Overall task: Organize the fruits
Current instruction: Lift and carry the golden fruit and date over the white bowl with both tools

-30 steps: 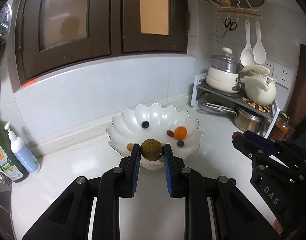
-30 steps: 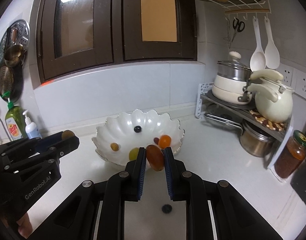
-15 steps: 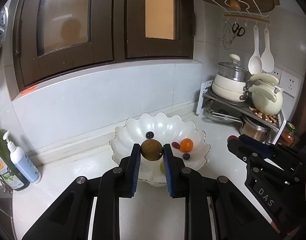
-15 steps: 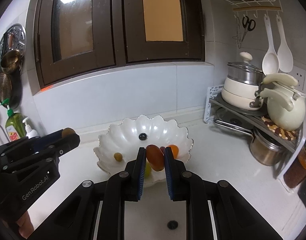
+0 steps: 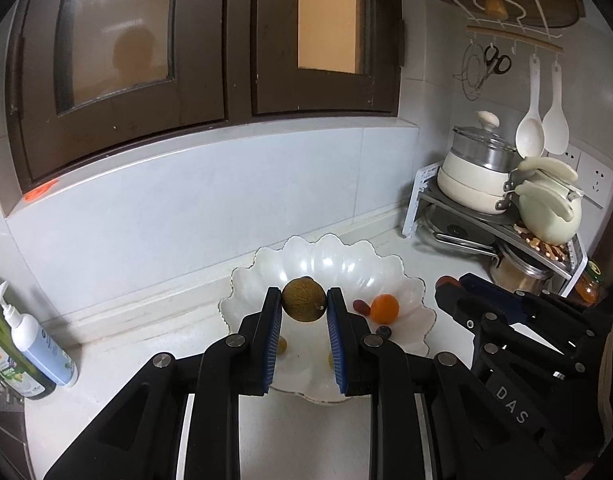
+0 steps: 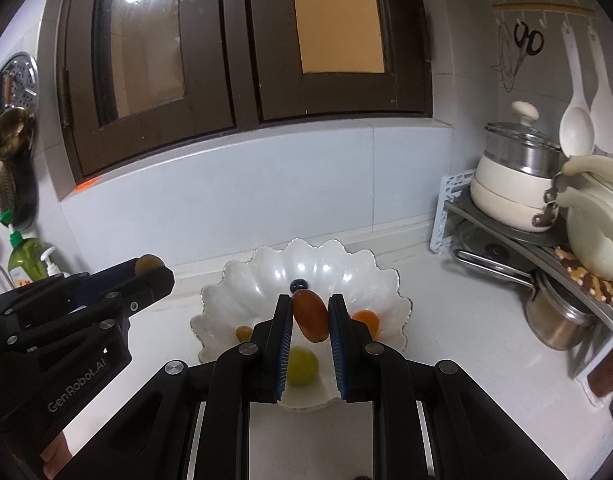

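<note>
Gripping brown fruit (image 5: 304,300), left hand-held gripper (image 5: 304,306) above scalloped bowl (image 5: 410,280).

Dark wooden cabinet doors (image 5: 210,40) above a pale backsplash. At left, pump bottle (image 5: 38,344) beside green bottle (image 6: 24,260). At right, corner rack (image 5: 494,220) bearing lidded cream pot (image 5: 474,176) and kettle (image 5: 550,216); scissors (image 5: 496,62) and white spoons (image 5: 540,128) hanging above.

white scalloped bowl (image 5: 406,276), olive-brown fruit (image 5: 304,300), red-orange fruit (image 6: 311,314)
</note>
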Available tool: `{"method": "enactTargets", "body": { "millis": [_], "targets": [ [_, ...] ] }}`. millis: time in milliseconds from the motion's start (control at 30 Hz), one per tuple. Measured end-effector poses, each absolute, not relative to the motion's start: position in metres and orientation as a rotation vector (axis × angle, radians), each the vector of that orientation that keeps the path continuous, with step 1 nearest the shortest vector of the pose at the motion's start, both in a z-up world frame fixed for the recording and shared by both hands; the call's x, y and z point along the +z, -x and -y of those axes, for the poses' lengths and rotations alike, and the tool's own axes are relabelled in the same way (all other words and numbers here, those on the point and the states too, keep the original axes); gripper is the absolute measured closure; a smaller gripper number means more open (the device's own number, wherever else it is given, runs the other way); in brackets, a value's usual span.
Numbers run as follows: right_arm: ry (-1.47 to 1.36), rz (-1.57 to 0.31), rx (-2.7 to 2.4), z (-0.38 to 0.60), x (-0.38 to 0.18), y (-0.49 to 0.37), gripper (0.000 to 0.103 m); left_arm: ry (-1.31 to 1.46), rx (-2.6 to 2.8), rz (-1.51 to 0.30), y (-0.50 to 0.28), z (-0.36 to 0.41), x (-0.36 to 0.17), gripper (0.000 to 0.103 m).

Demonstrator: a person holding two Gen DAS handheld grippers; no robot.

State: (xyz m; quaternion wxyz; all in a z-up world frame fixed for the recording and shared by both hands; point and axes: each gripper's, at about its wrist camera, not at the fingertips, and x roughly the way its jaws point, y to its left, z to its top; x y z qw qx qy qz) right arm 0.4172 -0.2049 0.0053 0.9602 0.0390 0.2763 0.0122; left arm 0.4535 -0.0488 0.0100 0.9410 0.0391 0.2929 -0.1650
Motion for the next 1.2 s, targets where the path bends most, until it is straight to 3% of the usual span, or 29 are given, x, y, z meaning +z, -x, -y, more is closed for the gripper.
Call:
{"method": "enactTargets", "body": {
  "millis": [1200],
  "targets": [
    [-0.045,-0.908,0.083,0.213,-0.064,-0.559,0.083,-0.132,-0.268,-0.937,-0.596,0.072,-0.074,0.079]
  ]
}}
